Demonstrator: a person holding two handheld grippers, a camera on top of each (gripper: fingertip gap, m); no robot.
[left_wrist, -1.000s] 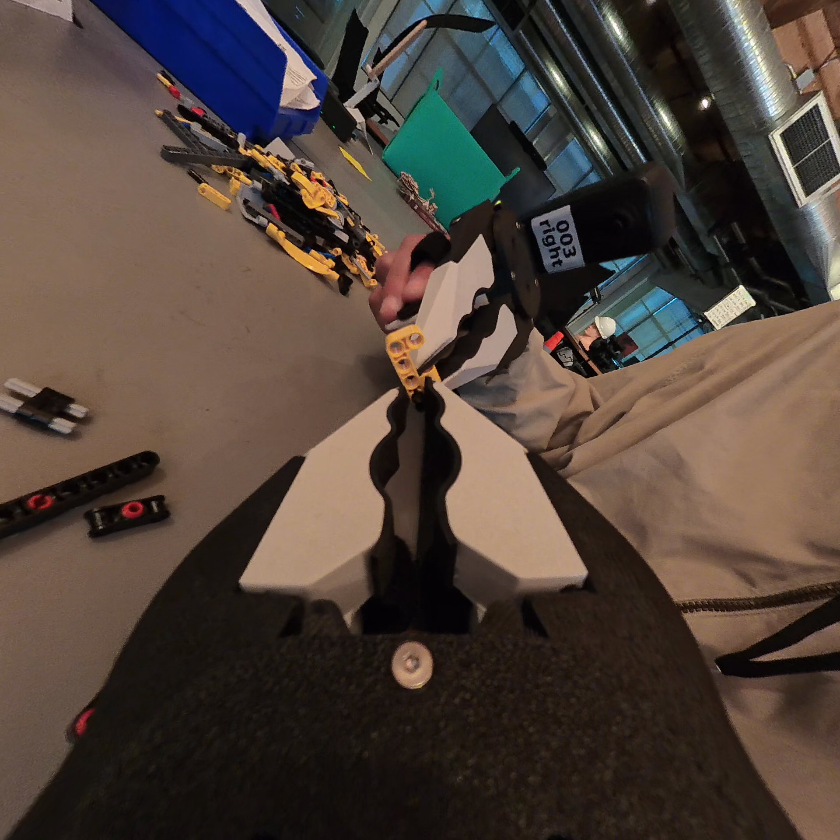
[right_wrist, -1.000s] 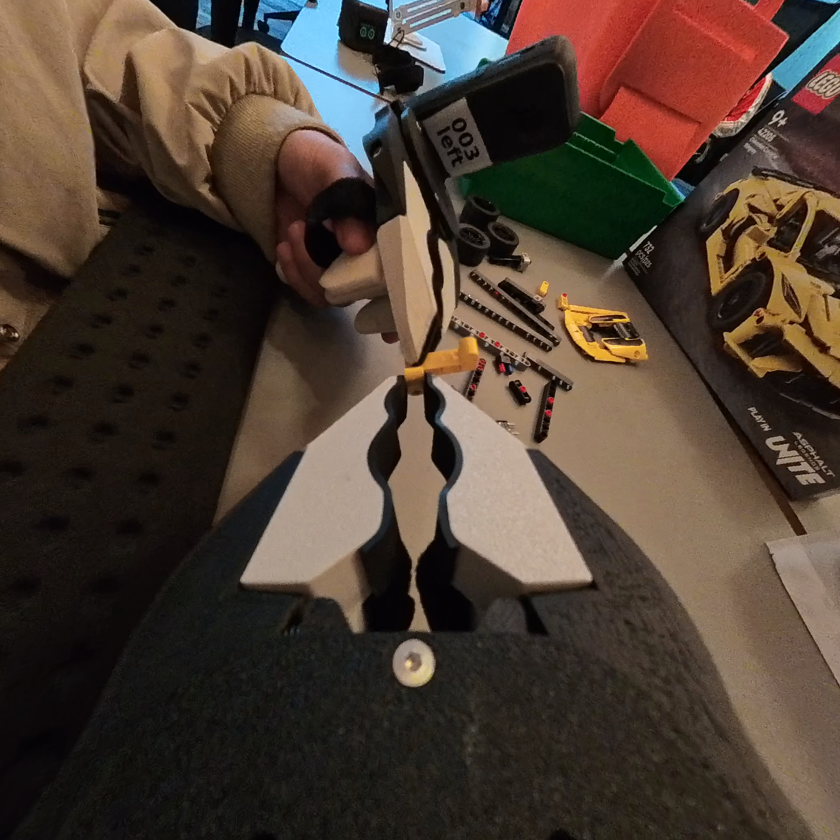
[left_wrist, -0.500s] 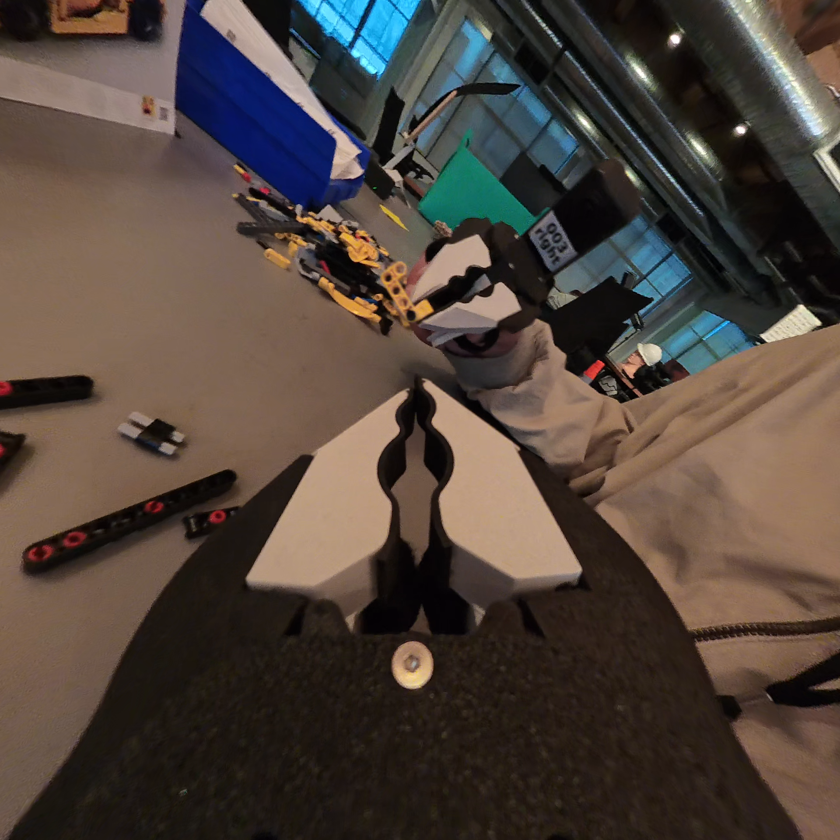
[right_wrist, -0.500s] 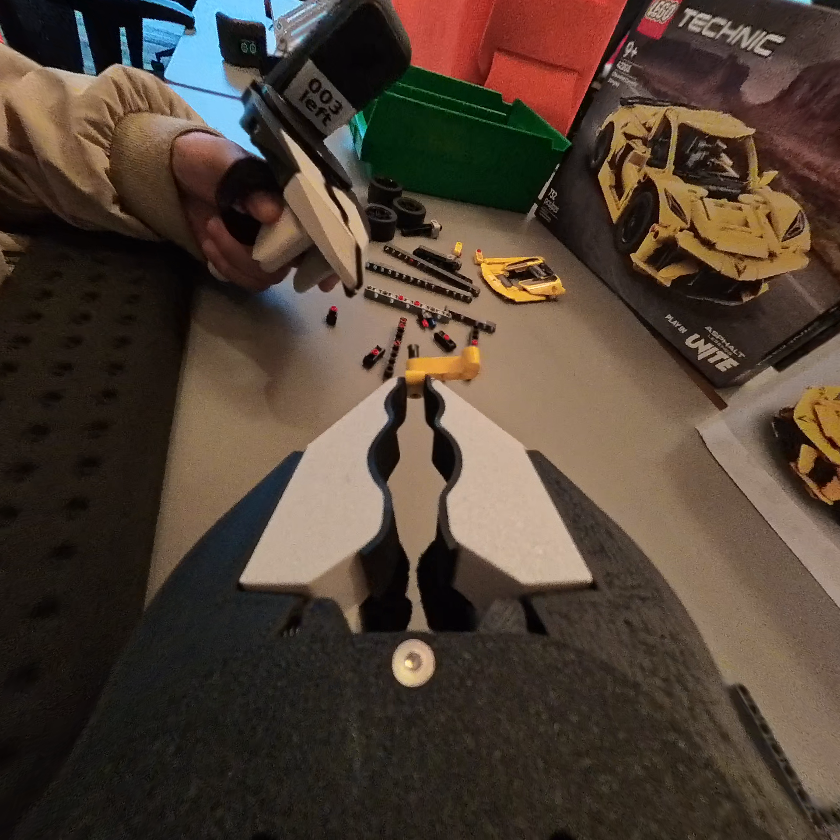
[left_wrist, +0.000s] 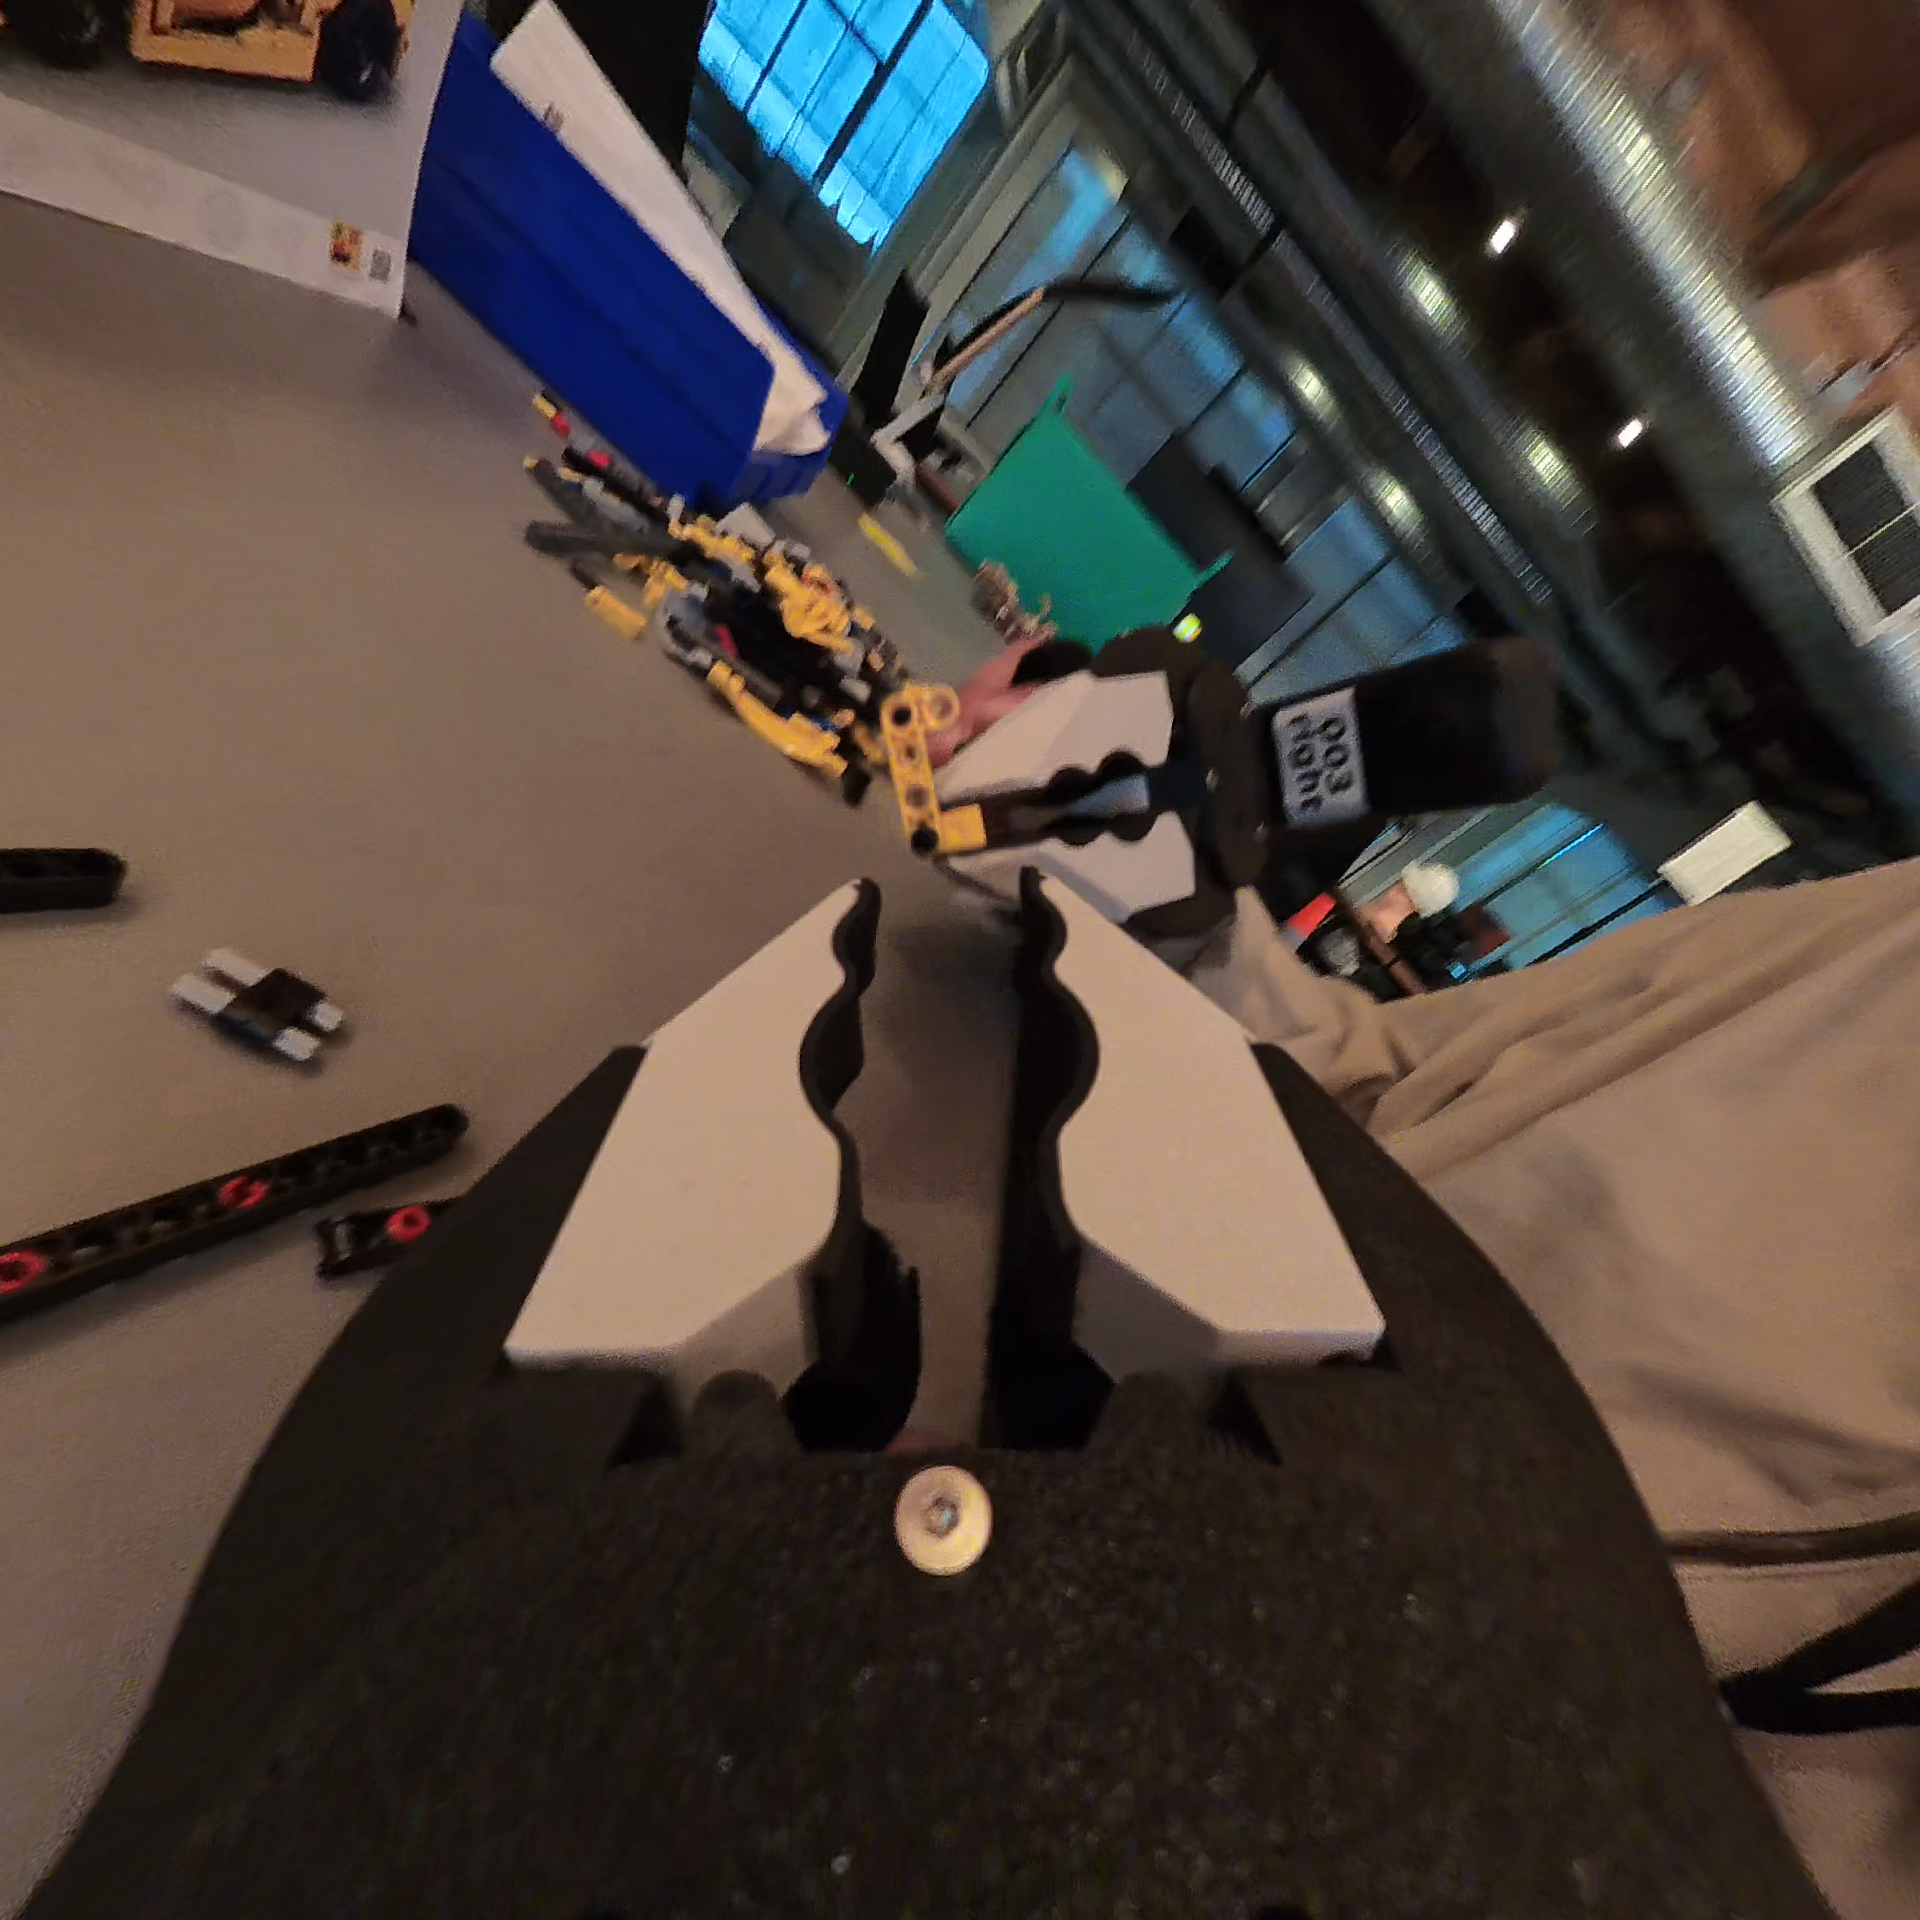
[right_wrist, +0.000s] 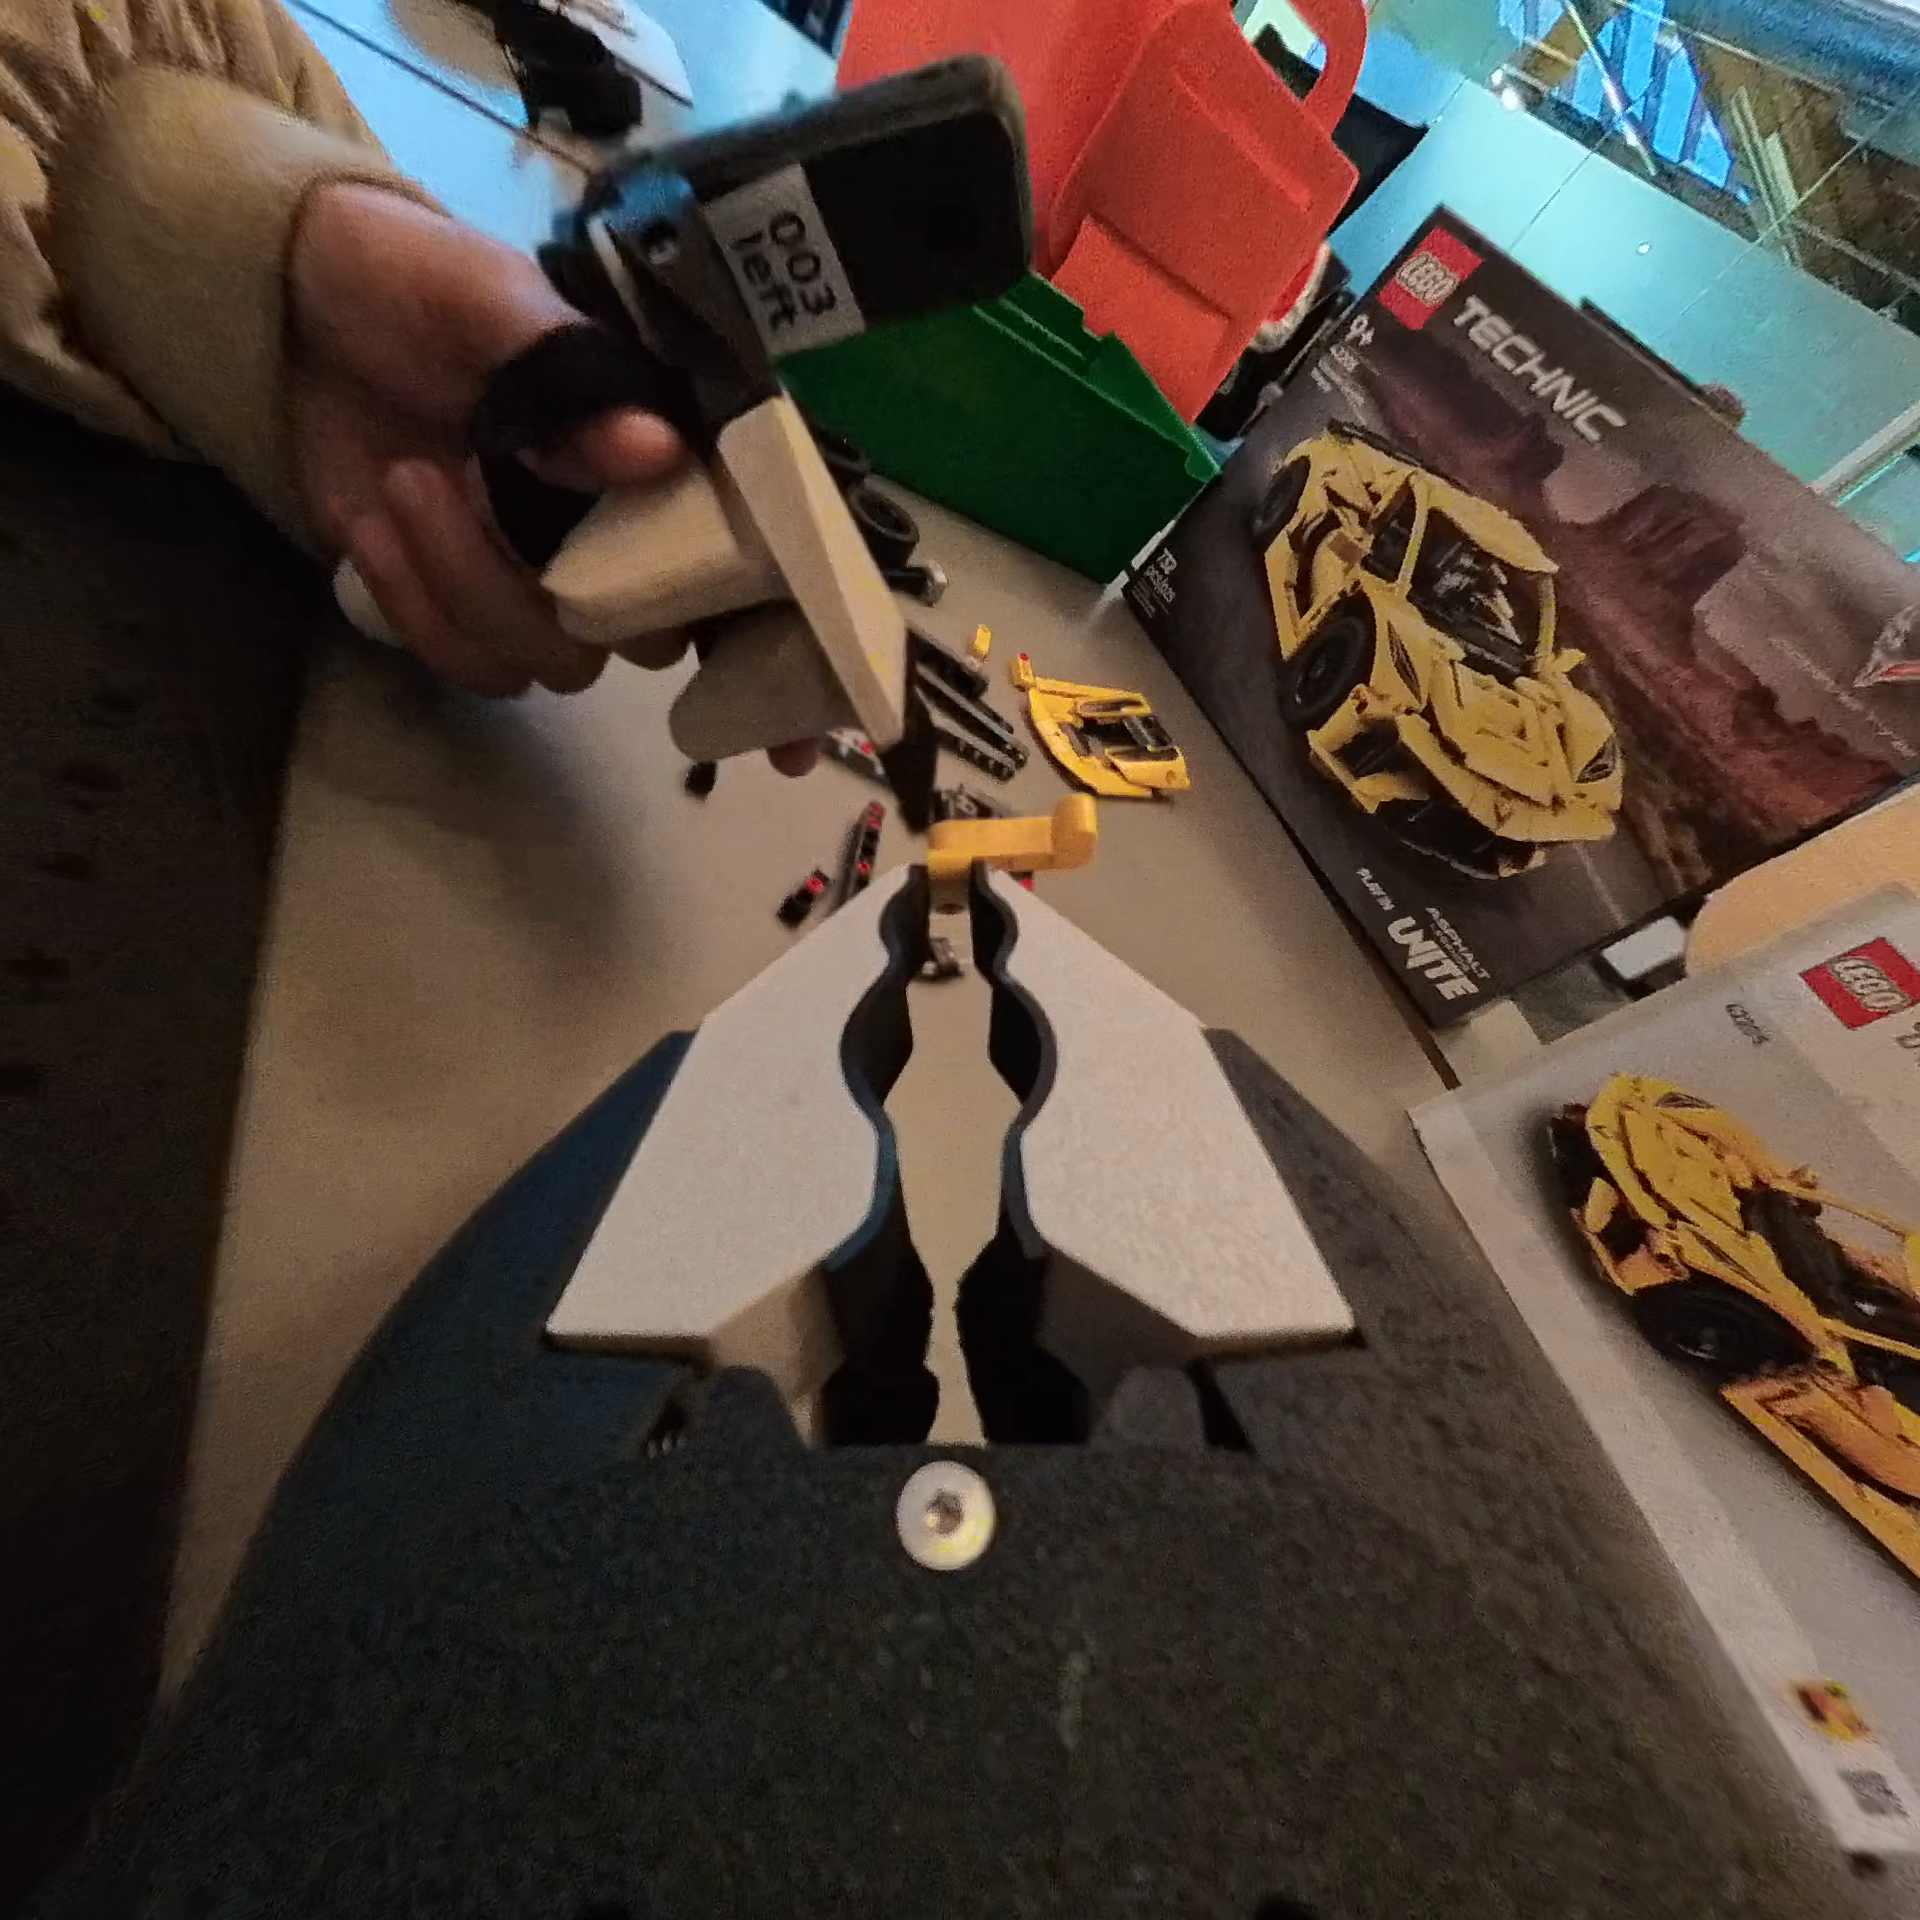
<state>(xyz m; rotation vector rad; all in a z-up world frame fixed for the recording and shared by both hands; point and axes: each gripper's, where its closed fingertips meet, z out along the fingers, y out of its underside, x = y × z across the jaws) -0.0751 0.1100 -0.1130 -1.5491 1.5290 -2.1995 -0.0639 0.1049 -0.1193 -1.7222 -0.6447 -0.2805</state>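
My right gripper (right_wrist: 948, 883) is shut on a yellow L-shaped beam with holes (right_wrist: 1013, 842), held above the grey table (right_wrist: 468, 935). In the left wrist view the same beam (left_wrist: 914, 764) sticks up from the right gripper's tips (left_wrist: 961, 831), just beyond my own fingertips. My left gripper (left_wrist: 945, 894) is open and empty, its jaws well apart, pointing at the beam. In the right wrist view the left gripper (right_wrist: 862, 764) hangs close above and left of the beam, with a hand (right_wrist: 416, 468) on its grip.
Black beams with red pins (left_wrist: 229, 1195) and a small black-and-white piece (left_wrist: 260, 1003) lie at the left. A pile of yellow and black parts (left_wrist: 769, 623) sits by a blue bin (left_wrist: 582, 260). A green bin (right_wrist: 997, 416), kit box (right_wrist: 1507, 623), booklet (right_wrist: 1714, 1247) and yellow panel (right_wrist: 1101, 727) stand around.
One second ago both grippers gripped the yellow beam. The left gripper let go, drew away, then opened wide and came back near it. The right gripper kept the beam and turned it.
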